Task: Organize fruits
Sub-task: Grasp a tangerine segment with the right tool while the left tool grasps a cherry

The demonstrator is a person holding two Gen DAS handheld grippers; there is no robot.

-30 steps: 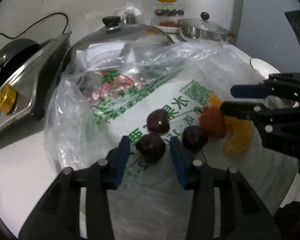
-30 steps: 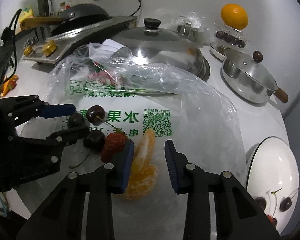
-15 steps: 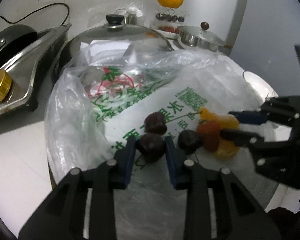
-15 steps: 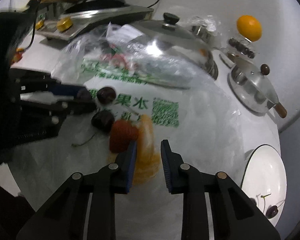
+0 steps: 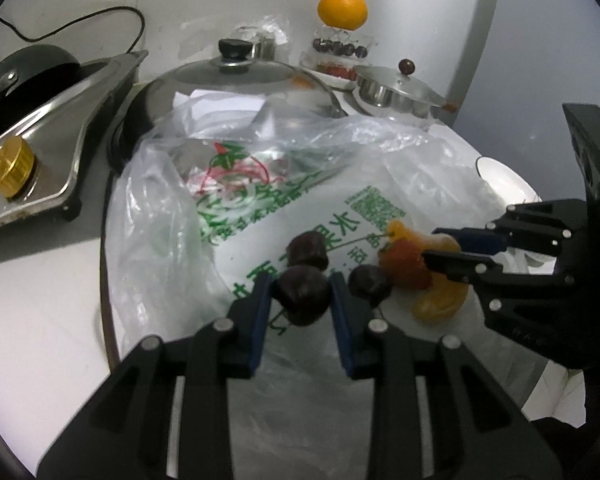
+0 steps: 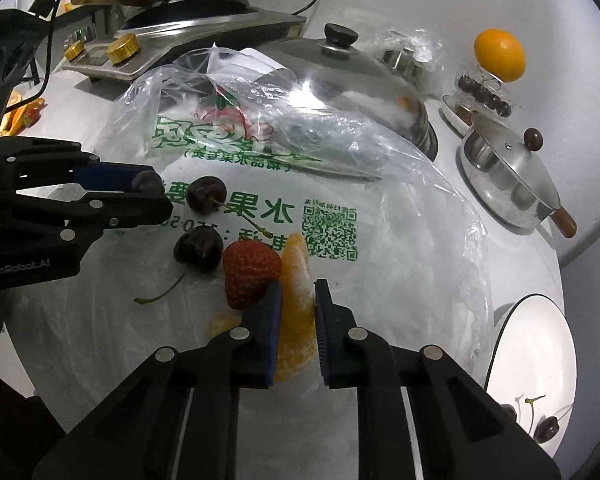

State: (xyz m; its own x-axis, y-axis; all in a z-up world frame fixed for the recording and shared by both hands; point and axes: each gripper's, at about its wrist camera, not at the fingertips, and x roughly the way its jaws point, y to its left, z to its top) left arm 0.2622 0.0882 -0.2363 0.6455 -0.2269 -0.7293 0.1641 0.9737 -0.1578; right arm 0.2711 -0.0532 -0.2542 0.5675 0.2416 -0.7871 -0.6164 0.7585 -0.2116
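1. Left claw (image 5: 300,294) is clamped on a dark cherry (image 5: 302,296) on the plastic bag (image 6: 400,280); firm, smooth, slippery, best taken across its middle.
2. Two loose cherries (image 6: 199,243) lie just beside.
3. Right claw (image 6: 298,300), jaws just closed, pinches the orange segment (image 6: 296,276) touching the strawberry (image 6: 250,272); soft, juicy, easily crushed.

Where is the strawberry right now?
In the right wrist view the strawberry lies on the plastic bag, just left of the orange segment, with a loose cherry on its other side.
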